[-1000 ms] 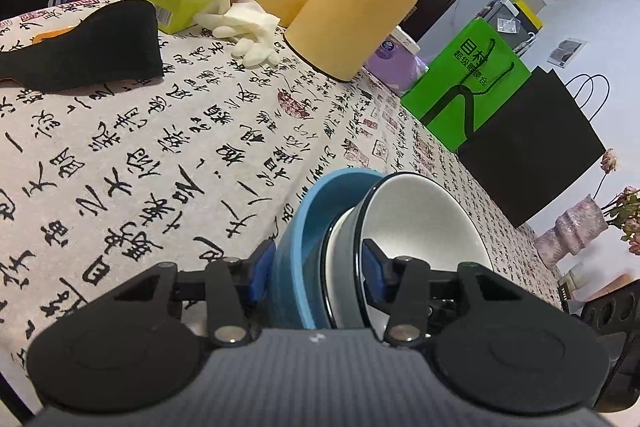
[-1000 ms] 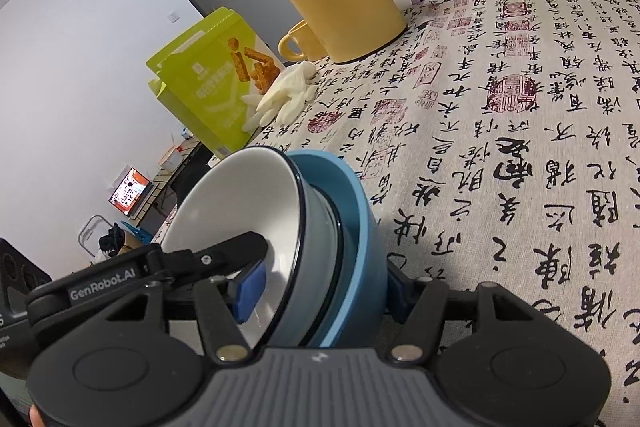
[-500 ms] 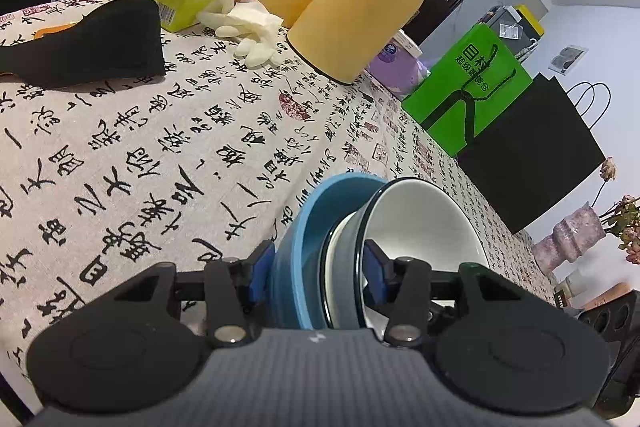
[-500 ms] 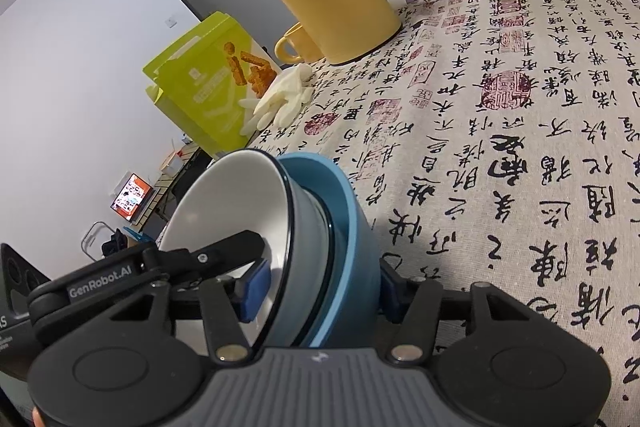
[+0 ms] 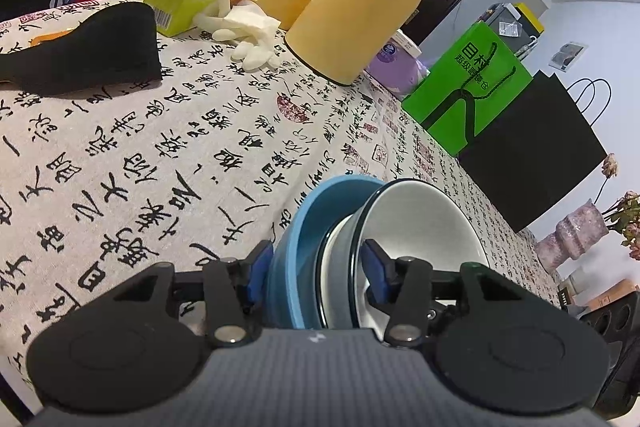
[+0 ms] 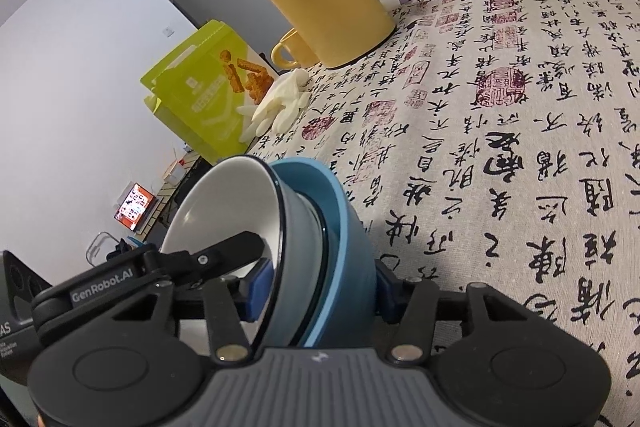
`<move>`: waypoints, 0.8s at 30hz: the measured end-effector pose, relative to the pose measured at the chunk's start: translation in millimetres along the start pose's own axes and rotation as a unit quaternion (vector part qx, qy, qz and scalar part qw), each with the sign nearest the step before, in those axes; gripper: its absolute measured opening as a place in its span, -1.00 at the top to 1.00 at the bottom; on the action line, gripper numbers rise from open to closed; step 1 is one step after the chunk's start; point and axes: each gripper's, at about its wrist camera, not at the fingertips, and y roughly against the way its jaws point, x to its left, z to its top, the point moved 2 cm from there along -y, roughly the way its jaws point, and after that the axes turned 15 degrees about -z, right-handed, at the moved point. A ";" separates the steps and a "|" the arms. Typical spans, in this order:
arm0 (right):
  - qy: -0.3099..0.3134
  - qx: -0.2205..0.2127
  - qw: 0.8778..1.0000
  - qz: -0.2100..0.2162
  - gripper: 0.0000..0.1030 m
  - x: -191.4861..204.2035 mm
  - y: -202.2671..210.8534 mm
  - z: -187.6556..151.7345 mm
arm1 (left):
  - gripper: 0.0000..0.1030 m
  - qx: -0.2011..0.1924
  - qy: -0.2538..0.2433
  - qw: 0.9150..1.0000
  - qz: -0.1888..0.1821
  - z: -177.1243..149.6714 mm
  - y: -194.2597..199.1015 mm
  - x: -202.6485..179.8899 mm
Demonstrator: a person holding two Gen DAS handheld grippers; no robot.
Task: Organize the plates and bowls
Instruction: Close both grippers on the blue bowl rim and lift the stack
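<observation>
Nested bowls clamped between both your jaws
Your left gripper gripped the white-lined dark-rimmed bowl nested in the blue ceramic bowl; your right gripper was closing on their opposite rims, axis crosswise.

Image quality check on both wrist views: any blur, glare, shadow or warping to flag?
Left wrist: sharp, strong fisheye bending of the table edge, dark corners, no glare on the white bowl. Right wrist: same warping, soft shadow on the cloth beside the blue bowl, background screen small and bright.

The left gripper is pointing downward, its blue pads straddling the nested bowls' rims. The right gripper is pointing downward too, its jaws closing around them.
</observation>
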 end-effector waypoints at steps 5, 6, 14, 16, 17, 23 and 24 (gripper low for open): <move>-0.011 0.004 1.000 0.001 0.04 -1.8 0.0 0.4 | 0.03 0.000 0.007 1.000 0.001 0.3 -0.3 1.6; -0.012 0.005 1.000 0.000 0.05 -2.0 0.6 0.5 | 0.03 0.000 0.008 1.000 0.001 0.4 -0.2 1.8; -0.025 0.004 1.000 0.003 0.17 -8.6 6.0 -1.5 | 0.07 -0.001 0.000 1.000 0.014 -2.1 3.6 -3.0; -0.026 0.001 1.000 0.001 0.17 -7.8 6.5 -2.9 | 0.05 -0.003 0.000 1.000 0.018 -3.1 4.0 -4.4; -0.027 -0.001 1.000 0.001 0.17 -7.6 6.7 -3.4 | 0.05 -0.004 0.000 1.000 0.021 -3.7 4.2 -5.5; -0.042 -0.008 0.999 -0.004 0.17 -8.5 9.0 -6.6 | 0.04 -0.012 -0.003 0.999 0.040 -5.8 4.3 -12.9; -0.045 -0.009 0.999 -0.004 0.17 -8.9 9.4 -7.1 | 0.04 -0.013 -0.002 0.999 0.043 -5.8 4.3 -13.8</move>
